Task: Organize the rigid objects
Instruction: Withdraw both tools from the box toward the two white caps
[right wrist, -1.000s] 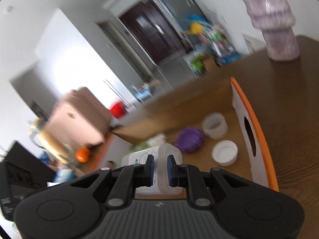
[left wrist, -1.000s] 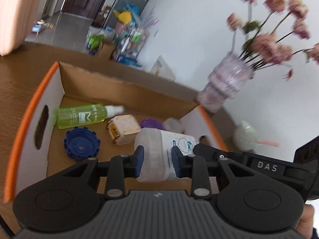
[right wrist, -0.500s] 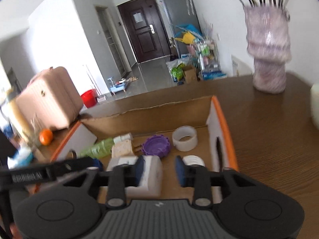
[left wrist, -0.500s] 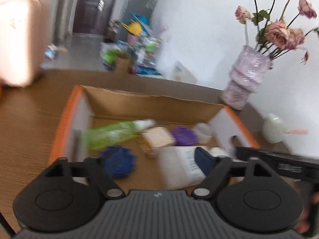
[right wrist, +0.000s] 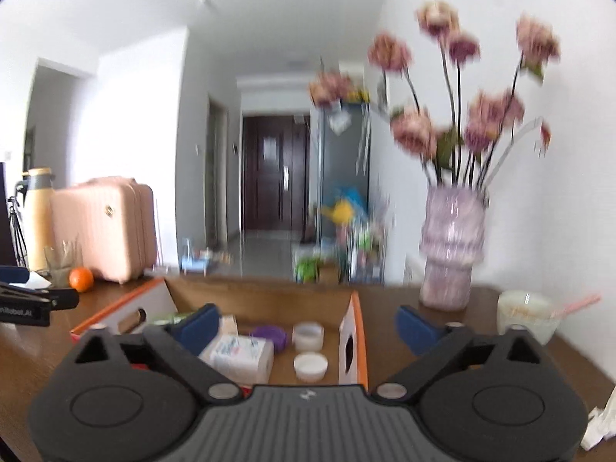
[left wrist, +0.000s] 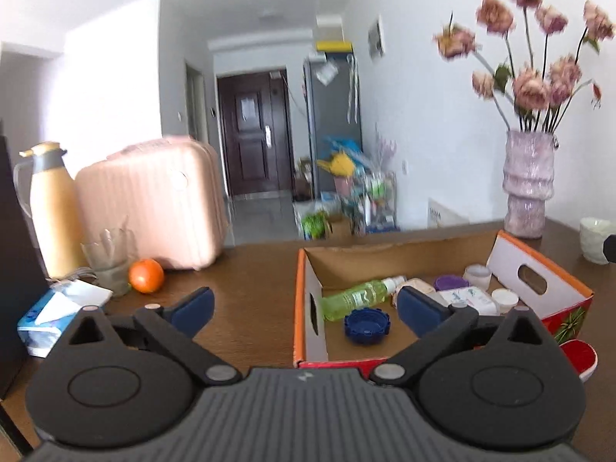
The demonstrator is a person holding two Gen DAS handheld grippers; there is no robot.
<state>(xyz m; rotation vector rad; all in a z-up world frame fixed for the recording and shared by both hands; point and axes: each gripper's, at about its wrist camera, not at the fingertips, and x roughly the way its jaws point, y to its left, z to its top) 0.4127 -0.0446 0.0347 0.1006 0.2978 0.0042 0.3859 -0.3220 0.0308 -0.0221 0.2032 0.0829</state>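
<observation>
An orange-rimmed cardboard box [left wrist: 304, 319] [right wrist: 356, 331] on the wooden table holds a green spray bottle [left wrist: 356, 294], a blue cap [left wrist: 365, 323], a beige block [left wrist: 417, 285], a purple lid [left wrist: 446, 282] [right wrist: 269, 335], a clear ring [right wrist: 307, 334], a white lid [right wrist: 310, 364] and a white labelled jar [left wrist: 466, 298] [right wrist: 240, 354] lying on its side. My left gripper [left wrist: 304, 306] is open and empty, pulled back in front of the box. My right gripper [right wrist: 308, 325] is open and empty, above the box's near right end.
A pink vase of flowers [left wrist: 527, 188] [right wrist: 450, 246] and a white cup [right wrist: 523, 313] stand right of the box. A pink suitcase [left wrist: 150, 200], thermos [left wrist: 50, 208], glass [left wrist: 109, 260], orange [left wrist: 145, 275] and tissue pack [left wrist: 57, 310] are at the left. A red bowl [left wrist: 579, 354] sits near right.
Both grippers let go of the white jar, which now lies in the box. Both opened wide and pulled back and up from the box.
</observation>
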